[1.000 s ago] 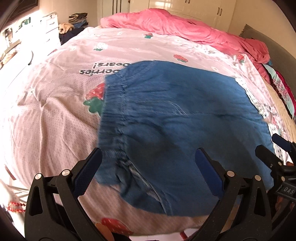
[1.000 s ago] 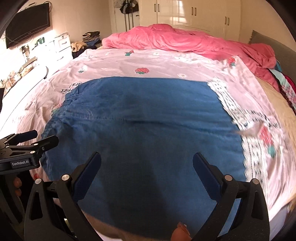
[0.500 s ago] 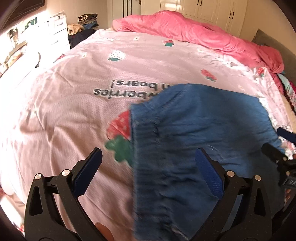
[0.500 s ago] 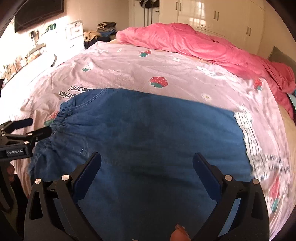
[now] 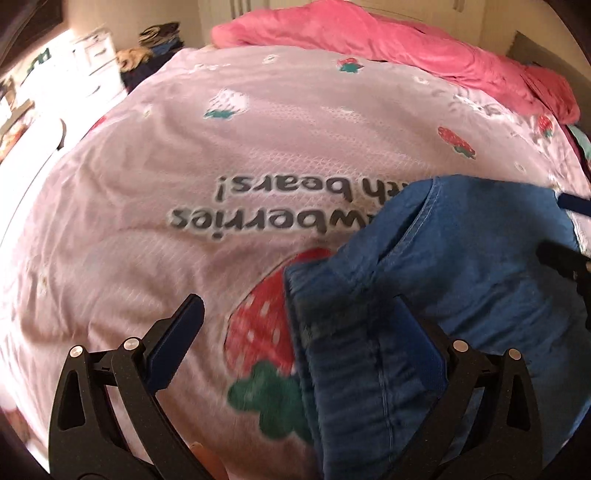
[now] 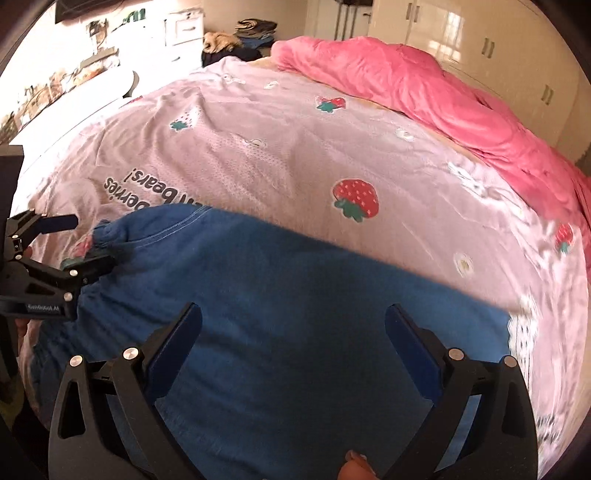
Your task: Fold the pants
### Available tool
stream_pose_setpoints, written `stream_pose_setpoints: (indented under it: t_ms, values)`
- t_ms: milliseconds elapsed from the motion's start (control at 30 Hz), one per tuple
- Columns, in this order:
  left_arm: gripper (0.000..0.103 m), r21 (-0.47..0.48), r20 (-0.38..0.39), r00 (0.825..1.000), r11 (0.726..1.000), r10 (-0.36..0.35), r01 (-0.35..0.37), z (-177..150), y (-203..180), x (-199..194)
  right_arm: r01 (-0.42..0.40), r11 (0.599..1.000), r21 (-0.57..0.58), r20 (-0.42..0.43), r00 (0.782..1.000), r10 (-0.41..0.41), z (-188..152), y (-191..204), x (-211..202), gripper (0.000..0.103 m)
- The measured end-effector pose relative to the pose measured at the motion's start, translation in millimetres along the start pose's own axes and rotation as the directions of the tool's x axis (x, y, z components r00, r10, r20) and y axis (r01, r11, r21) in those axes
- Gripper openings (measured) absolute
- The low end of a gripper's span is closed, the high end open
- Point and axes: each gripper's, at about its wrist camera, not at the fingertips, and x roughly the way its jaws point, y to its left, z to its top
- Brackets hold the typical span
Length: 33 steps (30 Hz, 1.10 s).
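Blue denim pants (image 6: 295, 314) lie flat on a pink strawberry-print bedspread (image 6: 295, 155). In the left wrist view the pants (image 5: 461, 295) fill the lower right, the gathered waistband edge rumpled. My left gripper (image 5: 299, 339) is open, low over the waistband corner and a printed strawberry; it also shows at the left edge of the right wrist view (image 6: 74, 243). My right gripper (image 6: 293, 339) is open and empty above the middle of the pants. Its fingertips (image 5: 565, 258) show at the right edge of the left wrist view.
A bunched pink blanket (image 6: 424, 96) lies along the far side of the bed. White drawers (image 6: 184, 33) and a pile of clothes (image 6: 240, 37) stand beyond the bed at the left. Wardrobe doors (image 6: 480, 37) line the back wall.
Both grippers have moved left and down toward the waistband end of the pants. The pants now sit further right in the left wrist view. Both grippers stay open.
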Motion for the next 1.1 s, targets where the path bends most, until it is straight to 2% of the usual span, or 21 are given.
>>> stream_pose_setpoints:
  t_ms: [167,233,267,300,333,400,433,600,700,833,967,1033,1100]
  values:
    - [0.094,0.051,0.063,0.997,0.998,0.034,-0.038,7,-4,2,0.014,0.996,-0.091,-0.002,1.000,-0.014,17,-1,20,0.099]
    - [0.093,0.063,0.066,0.997,0.997,0.042,-0.047,10,-5,5,0.012,0.994,-0.112,-0.012,1.000,-0.013,22,-3,30,0.099]
    - [0.086,0.076,0.058,0.998,0.996,0.033,-0.038,11,-6,9,0.014,0.993,-0.113,-0.017,1.000,-0.016,25,-4,34,0.099]
    - [0.075,0.080,0.055,0.998,0.997,0.018,-0.023,13,-7,12,0.015,0.994,-0.112,-0.026,1.000,-0.018,27,-6,39,0.099]
    - [0.070,0.084,0.052,0.999,0.996,-0.004,0.000,13,-7,14,0.012,0.994,-0.112,-0.034,0.999,-0.016,29,-8,43,0.099]
    - [0.044,0.095,0.032,0.997,0.993,-0.070,0.067,12,-9,18,0.007,0.994,-0.111,-0.050,0.999,-0.013,32,-11,50,0.099]
    - [0.040,0.098,0.028,0.995,0.991,-0.097,0.093,11,-10,18,0.005,0.994,-0.113,-0.054,0.998,-0.011,33,-11,52,0.099]
    - [0.031,0.118,0.072,0.991,0.988,-0.109,0.100,9,-11,6,0.005,0.990,-0.144,-0.070,0.997,-0.016,35,-12,60,0.099]
    - [0.030,0.131,0.114,0.987,0.986,-0.116,0.100,6,-12,-7,0.005,0.982,-0.187,-0.062,0.998,-0.017,39,-10,61,0.099]
    - [0.030,0.142,0.173,0.975,0.983,-0.138,0.114,4,-13,-26,-0.001,0.956,-0.292,-0.066,0.998,-0.019,42,-1,64,0.099]
    - [0.029,0.142,0.199,0.966,0.980,-0.163,0.136,2,-13,-37,0.000,0.921,-0.389,-0.050,0.999,-0.021,42,12,67,0.098]
    - [0.029,0.147,0.207,0.966,0.981,-0.157,0.128,1,-16,-40,-0.019,0.914,-0.405,-0.049,0.999,-0.002,40,18,70,0.087]
    - [0.029,0.155,0.208,0.966,0.980,-0.156,0.125,0,-19,-40,-0.077,0.919,-0.386,-0.076,0.996,0.051,36,21,73,0.054]
